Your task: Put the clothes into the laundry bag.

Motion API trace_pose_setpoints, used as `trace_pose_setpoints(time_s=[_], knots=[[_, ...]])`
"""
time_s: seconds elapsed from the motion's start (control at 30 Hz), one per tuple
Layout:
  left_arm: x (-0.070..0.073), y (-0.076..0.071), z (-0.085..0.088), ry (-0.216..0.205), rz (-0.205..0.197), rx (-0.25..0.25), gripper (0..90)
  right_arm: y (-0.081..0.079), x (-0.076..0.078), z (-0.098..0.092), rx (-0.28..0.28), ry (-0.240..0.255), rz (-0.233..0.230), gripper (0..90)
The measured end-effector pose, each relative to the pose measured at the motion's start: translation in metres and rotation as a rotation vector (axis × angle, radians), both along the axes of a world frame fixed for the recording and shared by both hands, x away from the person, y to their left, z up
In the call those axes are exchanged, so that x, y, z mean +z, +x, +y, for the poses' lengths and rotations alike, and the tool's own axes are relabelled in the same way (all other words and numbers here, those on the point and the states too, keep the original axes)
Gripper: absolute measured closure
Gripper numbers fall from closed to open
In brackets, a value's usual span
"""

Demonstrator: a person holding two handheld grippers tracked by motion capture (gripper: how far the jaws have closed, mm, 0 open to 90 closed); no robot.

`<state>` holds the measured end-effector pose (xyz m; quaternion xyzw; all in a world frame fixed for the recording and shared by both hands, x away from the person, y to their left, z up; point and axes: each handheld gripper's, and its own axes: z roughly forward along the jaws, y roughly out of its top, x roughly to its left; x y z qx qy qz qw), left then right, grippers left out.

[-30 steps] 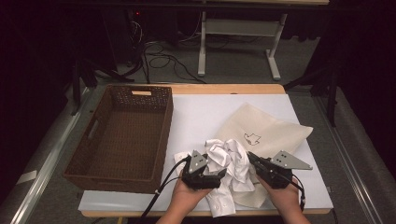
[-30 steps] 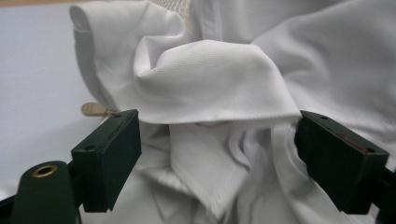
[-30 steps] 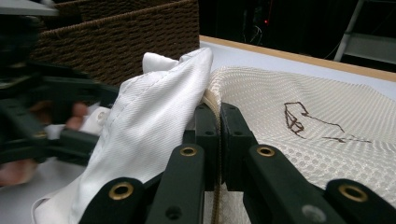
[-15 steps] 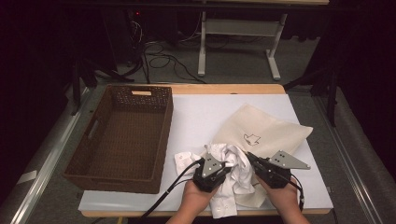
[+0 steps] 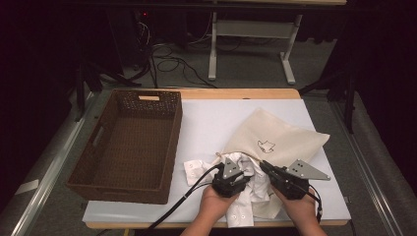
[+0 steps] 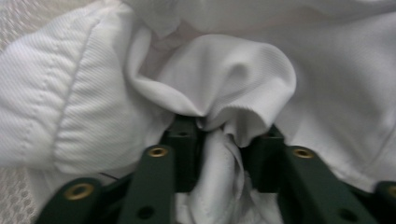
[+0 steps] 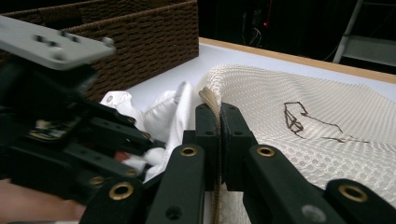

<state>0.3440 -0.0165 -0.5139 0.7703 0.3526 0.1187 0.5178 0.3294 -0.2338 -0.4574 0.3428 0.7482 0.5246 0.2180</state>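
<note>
A cream mesh bag (image 5: 280, 137) with a small dark print lies on the white table, its mouth toward me. A crumpled white shirt (image 5: 246, 201) spills from that mouth. My right gripper (image 5: 264, 165) is shut on the bag's corded rim, and the right gripper view shows the hem pinched between the pads of the right gripper (image 7: 220, 112). My left gripper (image 5: 242, 167) is pushed into the shirt right beside it. Its jaws have just been opening, and a fold of the shirt (image 6: 233, 79) still lies loose between the jaws of the left gripper (image 6: 224, 135).
A dark wicker basket (image 5: 133, 142) stands on the left of the table, and it is seen close behind the left gripper (image 7: 93, 135) as the basket (image 7: 140, 32). Bare white tabletop (image 5: 211, 118) lies between basket and bag. Cables and a desk frame sit on the floor beyond.
My left hand has slid right across the shirt, up against the right gripper. The shirt's left part now lies uncovered. The right gripper has kept still on the bag's rim.
</note>
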Motion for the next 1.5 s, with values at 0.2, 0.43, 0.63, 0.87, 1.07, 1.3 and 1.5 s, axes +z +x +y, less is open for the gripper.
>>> trace_pose_setpoints(time_s=[0.2, 0.43, 0.63, 0.87, 1.07, 1.3, 1.5], knots=[[0.014, -0.027, 0.028, -0.018, -0.064, -0.009, 46.3, 0.0, -0.001, -0.002, -0.002, -0.001, 0.0, 88.9], [0.024, -0.021, 0.051, -0.017, -0.098, 0.114, 41.4, 0.001, 0.0, 0.0, 0.002, -0.01, -0.005, 88.9], [0.02, 0.019, 0.042, 0.009, 0.002, 0.151, 52.0, 0.001, -0.001, 0.0, -0.001, -0.012, -0.008, 88.9], [0.022, -0.001, 0.013, 0.03, -0.054, 0.071, 82.7, 0.002, -0.003, -0.001, 0.001, -0.012, -0.003, 89.0], [0.011, 0.021, -0.001, 0.081, 0.017, 0.107, 77.5, 0.0, -0.002, 0.002, 0.009, -0.025, -0.014, 88.9], [0.025, -0.011, 0.022, 0.008, -0.069, 0.119, 52.7, 0.001, -0.004, -0.002, 0.002, -0.017, -0.004, 88.9], [0.045, -0.033, 0.01, -0.108, -0.12, 0.048, 49.2, 0.001, -0.004, 0.002, 0.005, -0.038, -0.015, 88.9]])
